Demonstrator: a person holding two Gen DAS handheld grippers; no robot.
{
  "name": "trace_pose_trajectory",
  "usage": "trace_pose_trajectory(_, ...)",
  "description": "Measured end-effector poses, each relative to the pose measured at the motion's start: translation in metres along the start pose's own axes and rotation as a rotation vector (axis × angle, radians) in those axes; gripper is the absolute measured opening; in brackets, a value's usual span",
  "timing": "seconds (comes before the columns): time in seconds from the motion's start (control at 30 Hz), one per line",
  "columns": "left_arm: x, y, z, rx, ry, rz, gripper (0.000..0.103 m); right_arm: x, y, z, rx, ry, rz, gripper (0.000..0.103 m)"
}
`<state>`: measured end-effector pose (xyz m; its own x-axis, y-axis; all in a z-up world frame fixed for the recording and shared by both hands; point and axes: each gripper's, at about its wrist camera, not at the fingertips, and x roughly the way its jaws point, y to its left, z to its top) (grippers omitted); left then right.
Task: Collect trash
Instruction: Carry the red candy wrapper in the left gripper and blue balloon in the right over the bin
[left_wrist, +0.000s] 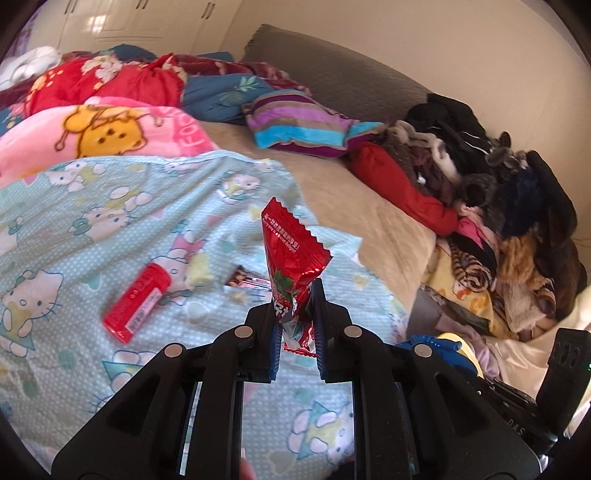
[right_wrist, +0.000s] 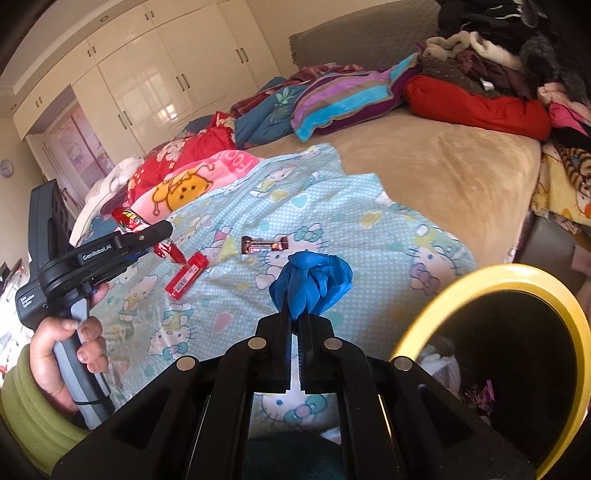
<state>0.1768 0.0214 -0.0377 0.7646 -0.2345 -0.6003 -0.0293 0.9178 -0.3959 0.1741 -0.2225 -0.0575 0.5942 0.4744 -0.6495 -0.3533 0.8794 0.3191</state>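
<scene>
My left gripper (left_wrist: 295, 295) is shut on a red snack wrapper (left_wrist: 290, 254), which stands up from the jaws above the light blue cartoon-cat sheet (left_wrist: 129, 206). The same gripper (right_wrist: 162, 236) shows in the right wrist view at the left, a hand (right_wrist: 66, 354) on its handle, the wrapper (right_wrist: 133, 218) sticking out. My right gripper (right_wrist: 294, 314) is shut on a crumpled blue glove (right_wrist: 310, 280). A red cylindrical tube (left_wrist: 136, 308) (right_wrist: 186, 275) and a brown candy bar wrapper (left_wrist: 245, 282) (right_wrist: 264, 244) lie on the sheet.
A yellow-rimmed bin (right_wrist: 480, 284) with a dark inside stands at the lower right, near the bed's edge. Folded blankets (left_wrist: 103, 125), a striped pillow (left_wrist: 295, 122) and a clothes pile (left_wrist: 498, 206) crowd the bed. White wardrobes (right_wrist: 155, 81) line the far wall.
</scene>
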Motion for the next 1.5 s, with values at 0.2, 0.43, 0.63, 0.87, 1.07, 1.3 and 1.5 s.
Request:
trace_pose_trajectory(0.2, -0.005, -0.022, -0.005, 0.038, 0.001, -0.033, 0.010, -0.022, -0.017, -0.006, 0.026, -0.021, -0.038, 0.003)
trace_pose_trajectory(0.43, -0.012, -0.046, -0.010, 0.083, -0.002, -0.073, 0.010, -0.043, -0.030, -0.011, 0.047, -0.049, -0.075, 0.003)
trace_pose_trajectory(0.63, -0.018, -0.066, -0.018, 0.121, 0.003, -0.109, 0.010, -0.062, -0.035, -0.012, 0.046, -0.080, -0.107, 0.003)
trace_pose_trajectory(0.87, -0.021, -0.089, -0.032, 0.166, 0.026, -0.152, 0.010, -0.078, -0.042, -0.012, 0.057, -0.109, -0.128, 0.003)
trace_pose_trajectory(1.07, -0.022, -0.110, -0.041, 0.206, 0.044, -0.187, 0.010, -0.090, -0.050, -0.013, 0.070, -0.129, -0.144, 0.003)
trace_pose_trajectory(1.3, -0.025, -0.128, -0.049, 0.246, 0.054, -0.212, 0.010, -0.103, -0.057, -0.014, 0.078, -0.154, -0.159, 0.003)
trace_pose_trajectory(1.5, -0.028, -0.141, -0.054, 0.274, 0.060, -0.230, 0.010, -0.115, -0.061, -0.015, 0.082, -0.175, -0.173, 0.003)
